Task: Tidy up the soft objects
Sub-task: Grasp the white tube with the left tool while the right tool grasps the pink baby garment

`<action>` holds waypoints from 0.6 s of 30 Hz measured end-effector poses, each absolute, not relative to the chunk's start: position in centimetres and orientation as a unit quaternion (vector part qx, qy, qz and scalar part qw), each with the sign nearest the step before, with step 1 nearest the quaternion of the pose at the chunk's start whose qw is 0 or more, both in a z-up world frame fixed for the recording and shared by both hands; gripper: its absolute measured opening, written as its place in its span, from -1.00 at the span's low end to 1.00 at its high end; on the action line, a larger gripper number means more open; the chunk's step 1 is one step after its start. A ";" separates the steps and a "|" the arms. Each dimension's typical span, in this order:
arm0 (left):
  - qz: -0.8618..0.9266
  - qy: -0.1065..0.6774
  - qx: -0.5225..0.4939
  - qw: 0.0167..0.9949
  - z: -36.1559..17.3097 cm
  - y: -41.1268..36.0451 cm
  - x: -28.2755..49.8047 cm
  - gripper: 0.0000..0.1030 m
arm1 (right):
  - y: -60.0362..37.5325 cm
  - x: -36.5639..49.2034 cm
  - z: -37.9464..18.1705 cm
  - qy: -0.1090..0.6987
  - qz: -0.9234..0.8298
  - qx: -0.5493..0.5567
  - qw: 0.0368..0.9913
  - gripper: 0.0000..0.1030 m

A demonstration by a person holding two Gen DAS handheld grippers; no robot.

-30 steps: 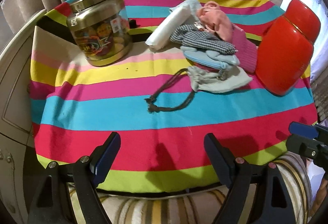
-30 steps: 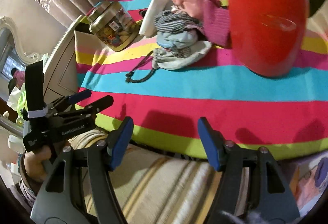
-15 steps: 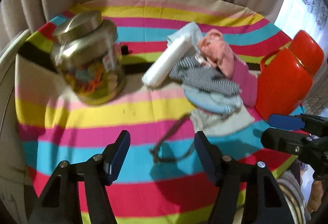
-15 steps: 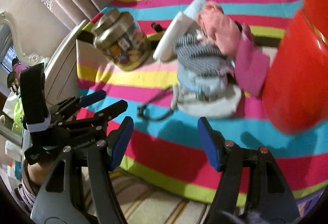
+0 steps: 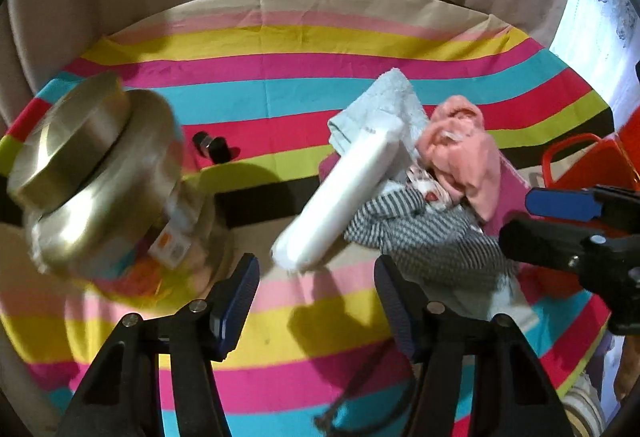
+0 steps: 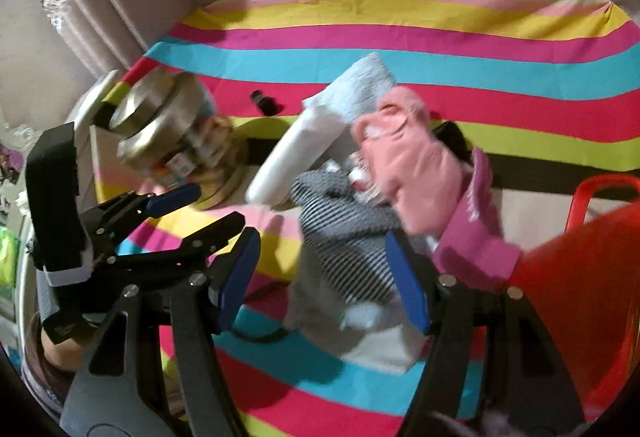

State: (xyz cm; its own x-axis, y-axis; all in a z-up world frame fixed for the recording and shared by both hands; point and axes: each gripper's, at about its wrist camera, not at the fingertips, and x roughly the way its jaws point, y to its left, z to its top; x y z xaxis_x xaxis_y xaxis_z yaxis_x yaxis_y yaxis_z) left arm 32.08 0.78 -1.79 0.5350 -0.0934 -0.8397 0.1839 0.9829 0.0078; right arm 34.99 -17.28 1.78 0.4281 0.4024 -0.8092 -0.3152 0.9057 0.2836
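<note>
From the left gripper's camera, the left gripper (image 5: 316, 293) hangs over the striped tablecloth (image 5: 280, 85) with its blue-padded jaws about half apart and closing, and nothing sits between them. Just beyond its tips lies a white roll (image 5: 340, 193), tilted, its far end resting on a light blue towel (image 5: 392, 97). To the right of the roll is the heap of soft things: a peach-pink cloth (image 5: 464, 145) on top and a grey striped cloth (image 5: 424, 233) below it. A gold-lidded jar (image 5: 100, 189) stands at the left, blurred. The right gripper (image 5: 560, 221) pokes in from the right edge, with a red jug (image 5: 584, 165) behind it.

From the right gripper's camera, the right gripper (image 6: 324, 273) hovers low over the heap, jaws a good way apart and gripping nothing; the striped cloth (image 6: 344, 233) lies beneath the gap. The peach-pink cloth (image 6: 408, 173) and a magenta cloth (image 6: 476, 237) sit just past its right finger. The left gripper (image 6: 196, 213) shows at the left, empty, near the jar (image 6: 172, 133). The red jug (image 6: 580, 277) fills the right side.
</note>
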 end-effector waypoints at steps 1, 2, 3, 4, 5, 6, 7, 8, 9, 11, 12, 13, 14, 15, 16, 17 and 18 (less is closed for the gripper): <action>-0.084 0.476 0.048 0.874 -2.0 0.6 32.6 0.17 | -17.3 35.4 1.5 0.491 0.208 0.039 0.845 0.33; -0.087 0.476 0.049 0.874 -2.2 0.6 33.0 0.17 | -17.1 35.8 1.4 0.492 0.202 0.032 0.846 0.33; -0.090 0.477 0.050 0.873 -2.5 0.4 33.5 0.17 | -17.0 36.4 1.1 0.492 0.195 0.022 0.848 0.33; -0.090 0.478 0.050 0.872 -2.7 0.3 34.0 0.16 | -16.9 36.7 0.9 0.493 0.192 0.017 0.849 0.33; -0.092 0.479 0.050 0.872 -2.9 0.3 34.4 0.15 | -16.8 37.1 0.6 0.493 0.188 0.010 0.849 0.33; -0.097 0.480 0.050 0.871 -3.1 0.2 34.7 0.14 | -16.8 37.6 0.3 0.494 0.183 0.004 0.850 0.33; -0.102 0.481 0.052 0.869 -3.2 0.0 35.0 0.14 | -16.7 38.0 0.1 0.494 0.180 0.000 0.851 0.33; -0.102 0.482 0.056 0.868 -3.4 -0.1 35.4 0.14 | -16.7 38.4 -0.1 0.494 0.176 -0.005 0.851 0.33; -0.097 0.484 0.059 0.868 -3.6 -0.1 35.8 0.14 | -16.7 38.8 -0.4 0.496 0.173 -0.012 0.851 0.33; -0.099 0.490 0.060 0.864 -4.2 -0.2 36.5 0.14 | -16.7 39.6 -0.9 0.498 0.168 -0.020 0.851 0.33; -0.101 0.495 0.064 0.861 -4.5 -0.4 36.7 0.14 | -16.6 39.9 -1.0 0.498 0.165 -0.024 0.851 0.33; -0.101 0.500 0.071 0.857 -4.9 -0.6 36.9 0.14 | -16.6 40.3 -1.2 0.498 0.161 -0.030 0.852 0.33; -0.100 0.503 0.078 0.855 -5.3 -0.8 37.2 0.14 | -16.4 40.8 -1.4 0.499 0.159 -0.033 0.851 0.33; -0.100 0.505 0.081 0.853 -5.6 -0.9 37.4 0.14 | -16.3 41.0 -1.6 0.500 0.158 -0.036 0.851 0.33; -0.101 0.508 0.084 0.851 -5.9 -0.9 37.5 0.10 | -16.2 41.3 -1.9 0.501 0.158 -0.039 0.850 0.33; -0.102 0.511 0.083 0.849 -6.2 -1.0 37.7 0.03 | -16.1 41.5 -2.1 0.501 0.157 -0.042 0.850 0.33; -0.103 0.515 0.079 0.847 -6.4 -0.9 37.9 -0.06 | -16.0 41.7 -2.4 0.501 0.155 -0.049 0.850 0.33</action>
State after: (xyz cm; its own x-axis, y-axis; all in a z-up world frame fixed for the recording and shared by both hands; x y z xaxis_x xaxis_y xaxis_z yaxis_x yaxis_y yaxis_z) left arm 37.90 -0.91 -6.42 0.4488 -0.0935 -0.8887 0.2552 0.9665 0.0272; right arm 41.69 -16.00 -2.43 0.4500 0.2148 -0.8668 -0.3122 0.9472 0.0727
